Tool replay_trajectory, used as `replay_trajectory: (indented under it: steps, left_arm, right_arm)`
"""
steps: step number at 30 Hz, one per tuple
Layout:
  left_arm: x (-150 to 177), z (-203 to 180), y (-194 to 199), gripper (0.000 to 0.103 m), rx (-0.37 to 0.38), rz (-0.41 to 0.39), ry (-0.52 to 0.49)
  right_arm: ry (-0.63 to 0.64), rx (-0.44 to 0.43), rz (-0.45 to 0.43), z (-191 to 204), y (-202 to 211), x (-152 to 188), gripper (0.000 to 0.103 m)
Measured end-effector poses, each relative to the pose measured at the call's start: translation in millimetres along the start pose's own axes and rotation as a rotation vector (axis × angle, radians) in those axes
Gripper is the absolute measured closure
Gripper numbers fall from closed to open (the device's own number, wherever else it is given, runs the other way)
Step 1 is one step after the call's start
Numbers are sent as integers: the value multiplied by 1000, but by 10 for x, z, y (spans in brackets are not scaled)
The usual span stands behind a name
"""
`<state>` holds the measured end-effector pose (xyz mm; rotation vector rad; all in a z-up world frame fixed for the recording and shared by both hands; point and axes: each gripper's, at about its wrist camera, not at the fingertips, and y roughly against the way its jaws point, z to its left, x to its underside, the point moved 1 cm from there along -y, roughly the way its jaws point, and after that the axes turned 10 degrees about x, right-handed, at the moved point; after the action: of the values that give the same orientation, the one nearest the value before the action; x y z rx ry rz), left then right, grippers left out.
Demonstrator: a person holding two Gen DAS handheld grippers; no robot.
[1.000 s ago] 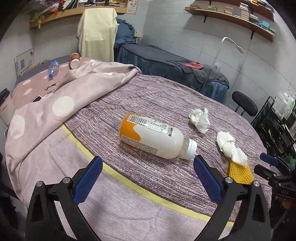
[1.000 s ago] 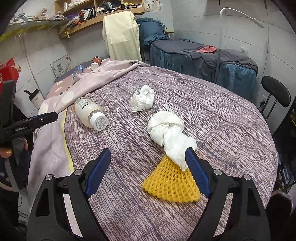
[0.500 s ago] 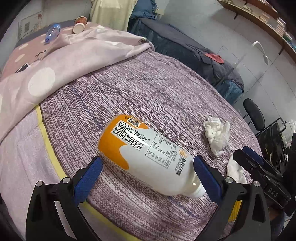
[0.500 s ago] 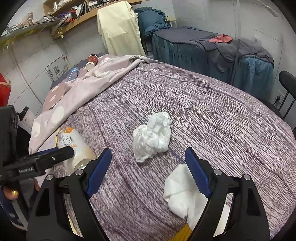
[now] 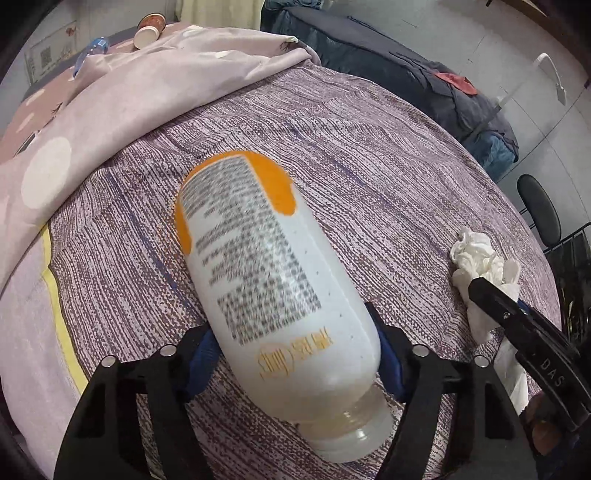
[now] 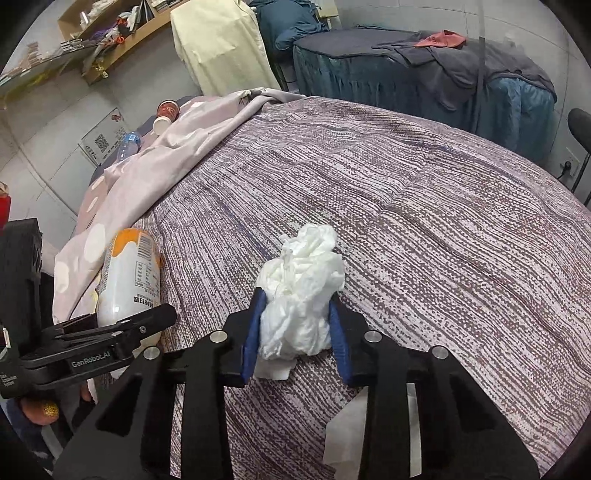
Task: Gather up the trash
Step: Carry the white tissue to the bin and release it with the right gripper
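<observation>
My left gripper (image 5: pixel 295 354) is shut on a white plastic bottle (image 5: pixel 266 280) with an orange base and printed label, gripping its shoulder near the cap. The bottle also shows at the left of the right wrist view (image 6: pixel 127 273). My right gripper (image 6: pixel 297 325) is shut on a crumpled white tissue (image 6: pixel 301 284) on the purple striped bedcover (image 6: pixel 424 206). The same tissue shows at the right of the left wrist view (image 5: pixel 480 258), with the right gripper over it. Another white tissue (image 6: pixel 369 424) lies under the right gripper, mostly hidden.
A pink polka-dot quilt (image 5: pixel 122 92) is bunched along the far left of the bed. A paper cup (image 5: pixel 147 31) and a clear water bottle (image 5: pixel 90 51) lie beyond it. A dark blue draped bed (image 6: pixel 424 66) and a black chair (image 5: pixel 539 210) stand behind.
Both grippers moved in and closed: the left on the bottle, the right on the crumpled tissue. The bottle has swung so that its base points away from the left camera.
</observation>
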<state>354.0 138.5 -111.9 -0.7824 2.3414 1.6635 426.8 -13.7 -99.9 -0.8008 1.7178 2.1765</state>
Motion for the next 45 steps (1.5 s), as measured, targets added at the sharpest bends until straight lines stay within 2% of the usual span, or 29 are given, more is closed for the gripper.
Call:
replay_trajectory:
  steps: [6, 15, 28, 34, 45]
  left_arm:
    - [90, 17, 132, 36, 49, -19, 7]
    - [395, -58, 632, 36, 103, -163, -37]
    - [1011, -592, 1413, 36, 205, -357, -170]
    - [1253, -819, 1504, 36, 249, -381, -229]
    - [1639, -1292, 1545, 36, 350, -370, -317]
  right_arm:
    - [-21, -23, -50, -8, 272, 83, 74]
    - [-42, -84, -148, -90, 944, 397, 75]
    - [-67, -147, -277, -345, 1932, 1083, 75]
    - [-84, -97, -338, -549, 2271, 1419, 75]
    - [-193, -31, -397, -1075, 2667, 1985, 75]
